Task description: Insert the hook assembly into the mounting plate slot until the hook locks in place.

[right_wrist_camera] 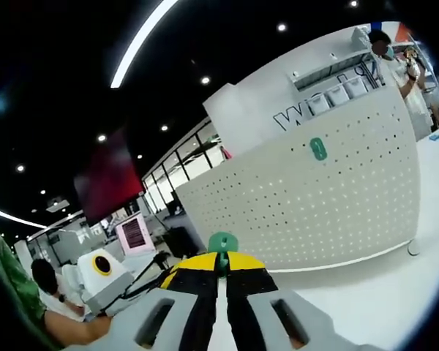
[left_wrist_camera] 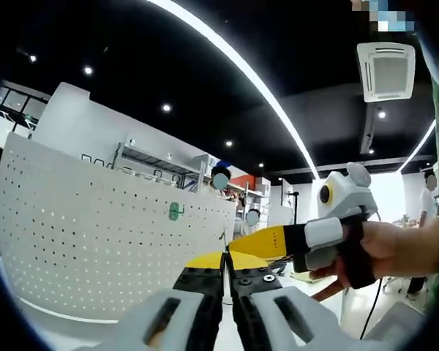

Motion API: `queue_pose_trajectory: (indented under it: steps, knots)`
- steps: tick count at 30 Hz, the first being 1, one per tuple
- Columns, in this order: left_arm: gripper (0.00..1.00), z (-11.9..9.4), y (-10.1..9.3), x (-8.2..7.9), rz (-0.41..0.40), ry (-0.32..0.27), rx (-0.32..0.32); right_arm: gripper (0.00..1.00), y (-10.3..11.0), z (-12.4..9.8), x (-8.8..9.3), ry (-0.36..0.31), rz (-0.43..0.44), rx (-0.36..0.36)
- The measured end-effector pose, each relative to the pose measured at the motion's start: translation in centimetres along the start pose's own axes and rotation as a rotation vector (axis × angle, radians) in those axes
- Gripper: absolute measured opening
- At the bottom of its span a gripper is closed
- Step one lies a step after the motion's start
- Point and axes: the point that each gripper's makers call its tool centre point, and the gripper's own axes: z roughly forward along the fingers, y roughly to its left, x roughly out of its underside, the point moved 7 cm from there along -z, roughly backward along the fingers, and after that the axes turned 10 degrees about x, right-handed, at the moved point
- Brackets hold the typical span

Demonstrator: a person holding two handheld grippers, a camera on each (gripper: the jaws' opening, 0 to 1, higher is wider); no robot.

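— Green plastic, that little hook (right_wrist_camera: 222, 243), pinched at the tips of the right gripper (right_wrist_camera: 222, 272). Its fingers (right_wrist_camera: 197, 296) are closed down to a hairline gap, with the hook's rounded head poking out above them.

— And the left gripper (left_wrist_camera: 224, 274)?

— Fingers (left_wrist_camera: 200, 292) pressed together too; there may be a thin sliver between them, but I cannot tell what, if anything, they hold. In its view the right gripper (left_wrist_camera: 267, 243) comes in from the side, a hand (left_wrist_camera: 388, 248) wrapped round it.

— Where does the hook go?

— Into the white perforated plate (right_wrist_camera: 329, 201) standing upright on the desk (right_wrist_camera: 395, 292), well ahead. Another green hook (right_wrist_camera: 318, 149) already sits near the plate's top edge.

— How will it handle?

— I'd judge light and stiff, a bit slick, small enough to twist in the grip. Hold it low on the stem, leaving the head free.

— Which way does it point?

— Long axis along the fingers, head forward, towards the plate.
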Motion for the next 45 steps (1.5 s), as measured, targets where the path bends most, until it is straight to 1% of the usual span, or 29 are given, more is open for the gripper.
queue_pose_trajectory:
  steps: [4, 7, 9, 12, 15, 20, 24, 25, 26, 27, 32, 35, 37, 38, 39, 40, 41, 45]
  knots:
    - [0.02, 0.0, 0.0, 0.0, -0.011, 0.006, 0.005, 0.02, 0.0, 0.0, 0.0, -0.003, -0.014, 0.001]
    - [0.03, 0.0, 0.1, 0.1, -0.023, 0.031, 0.013, 0.01, 0.0, 0.0, 0.1, -0.001, -0.02, 0.002]
    - [0.07, -0.1, 0.1, 0.3, -0.027, 0.043, 0.01, 0.01, 0.0, 0.0, 0.1, 0.001, -0.025, 0.0]
    - [0.08, -0.2, -0.1, 0.2, -0.019, 0.051, 0.013, 0.01, 0.2, -0.1, 0.2, 0.0, -0.037, 0.001]
    - [0.14, -0.2, -0.2, 0.3, -0.019, 0.071, 0.023, 0.01, 0.2, -0.1, 0.1, -0.001, -0.039, 0.002]
    - [0.17, -0.4, -0.1, 0.3, -0.016, 0.081, 0.03, 0.01, 0.0, -0.2, 0.1, 0.0, -0.041, 0.007]
    - [0.21, -0.4, -0.2, 0.4, -0.019, 0.095, 0.082, 0.01, -0.2, -0.3, 0.1, 0.0, -0.042, 0.01]
    - [0.21, -0.5, -0.4, 0.5, -0.022, 0.116, 0.113, 0.01, -0.2, -0.3, 0.1, 0.0, -0.042, 0.01]
    - [0.22, -0.5, -0.4, 0.6, -0.02, 0.123, 0.125, 0.01, -0.3, -0.3, 0.1, 0.0, -0.045, 0.012]
    - [0.22, -0.6, -0.5, 0.7, -0.024, 0.134, 0.15, 0.01, -0.4, -0.3, 0.1, 0.002, -0.046, 0.013]
    - [0.27, -1.0, -0.4, 1.0, -0.043, 0.169, 0.175, 0.01, -0.7, -0.1, 0.5, 0.01, -0.047, 0.019]
    - [0.3, -1.1, -0.5, 1.1, -0.059, 0.19, 0.203, 0.01, -0.8, 0.0, 0.7, 0.012, -0.055, 0.023]
    - [0.33, -1.2, -0.8, 1.4, -0.1, 0.217, 0.243, 0.01, -0.9, 0.1, 0.9, 0.012, -0.069, 0.025]
    - [0.33, -1.3, -0.7, 1.5, -0.106, 0.23, 0.248, 0.01, -0.9, 0.2, 1.0, 0.008, -0.074, 0.023]
    - [0.33, -1.3, -0.7, 1.5, -0.094, 0.23, 0.246, 0.01, -0.9, 0.2, 1.0, 0.005, -0.078, 0.022]
    - [0.33, -1.4, -0.8, 1.6, -0.083, 0.242, 0.253, 0.01, -1.0, 0.3, 1.1, 0.005, -0.088, 0.027]
    - [0.34, -1.5, -0.9, 1.6, -0.091, 0.254, 0.261, 0.01, -1.1, 0.3, 1.2, 0.004, -0.097, 0.03]
    - [0.38, -1.8, -0.8, 1.5, -0.109, 0.263, 0.263, 0.01, -1.5, 0.4, 1.5, 0.0, -0.104, 0.032]
